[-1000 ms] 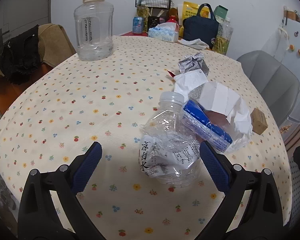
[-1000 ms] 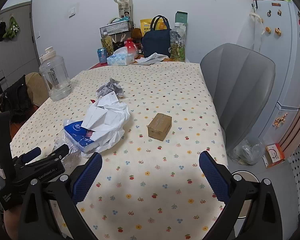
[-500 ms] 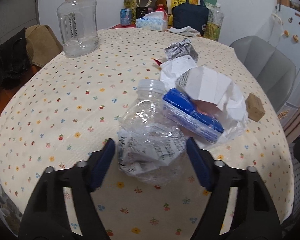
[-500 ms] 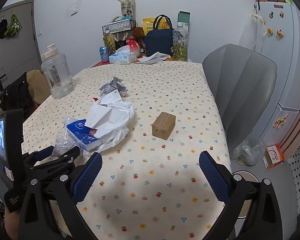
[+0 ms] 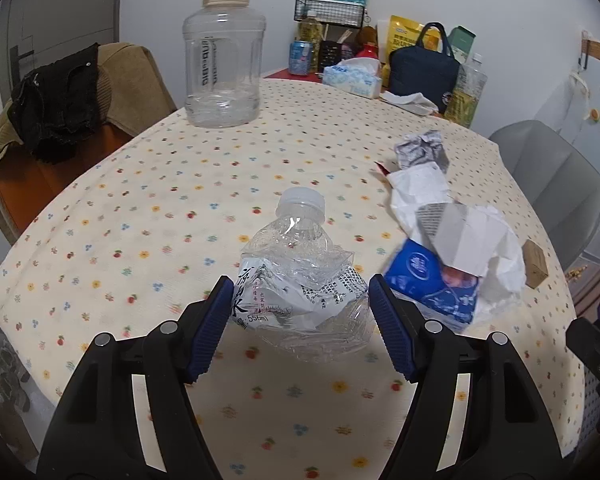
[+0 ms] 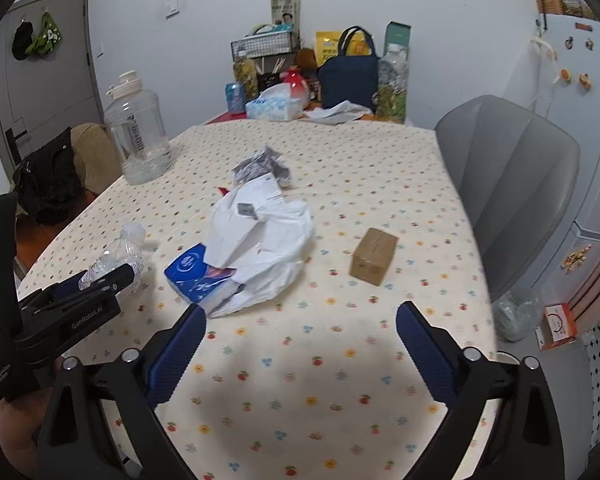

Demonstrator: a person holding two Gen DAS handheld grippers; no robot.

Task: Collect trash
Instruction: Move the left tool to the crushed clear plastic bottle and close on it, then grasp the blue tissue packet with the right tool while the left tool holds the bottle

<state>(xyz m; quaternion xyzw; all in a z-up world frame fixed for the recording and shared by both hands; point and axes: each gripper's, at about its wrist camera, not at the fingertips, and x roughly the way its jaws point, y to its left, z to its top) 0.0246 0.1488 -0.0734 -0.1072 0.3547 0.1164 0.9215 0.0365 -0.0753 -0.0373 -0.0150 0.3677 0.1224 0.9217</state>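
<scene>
The left gripper (image 5: pixel 300 312) sits low in the middle of the left wrist view, its blue pads pressed against both sides of the crushed bottle (image 5: pixel 300 280), so it is clamped on the bottle's labelled belly, cap pointing toward the upper part of the frame. The right gripper (image 6: pixel 300 344) hangs empty at the bottom of its own view over bare tablecloth (image 6: pixel 340 400), jaws closing slightly with nothing between them.

To do this well, the bottle should probably be lifted straight off the cloth, since thin crumpled plastic may slip or spring.

The white bag (image 6: pixel 268 240) with the blue tissue pack (image 6: pixel 196 276) lies mid-frame in the right view, just beside the bottle. The cardboard box (image 6: pixel 374 256) sits to their right, the foil wad (image 6: pixel 260 164) above.
</scene>
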